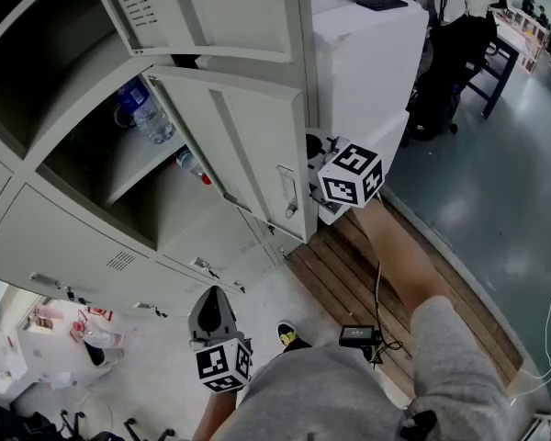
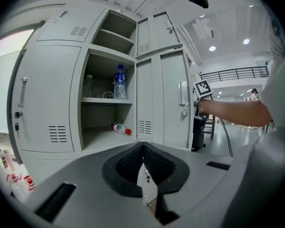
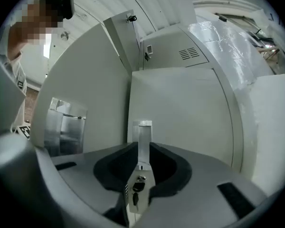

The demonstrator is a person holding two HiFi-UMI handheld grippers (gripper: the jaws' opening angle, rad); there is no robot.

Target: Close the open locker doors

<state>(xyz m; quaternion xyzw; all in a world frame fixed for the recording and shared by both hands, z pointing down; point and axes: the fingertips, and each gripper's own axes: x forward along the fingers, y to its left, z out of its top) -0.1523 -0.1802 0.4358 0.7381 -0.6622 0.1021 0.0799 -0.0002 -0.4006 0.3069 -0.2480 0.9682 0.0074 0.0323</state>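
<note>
Locker door (image 1: 253, 141) is seen swung well out from the grey locker bank (image 1: 64, 237), hinged at its left side, with its metal handle (image 1: 286, 191) near the free edge. That free edge is clamped by the right gripper (image 1: 314, 180): in the right gripper view the thin edge of the door, with its lock and key, is pressed between the two pads of the gripper (image 3: 142, 161). A second door (image 1: 211, 12) above is also seen open. Inside the open compartment an upright water bottle (image 1: 149, 113) is carried on the shelf (image 1: 138, 168), and a red-capped bottle (image 1: 191, 164) is laid on its side below. The left gripper (image 1: 213, 303) is held low, well apart from the doors, its jaws brought together with nothing between them (image 2: 143, 148).
</note>
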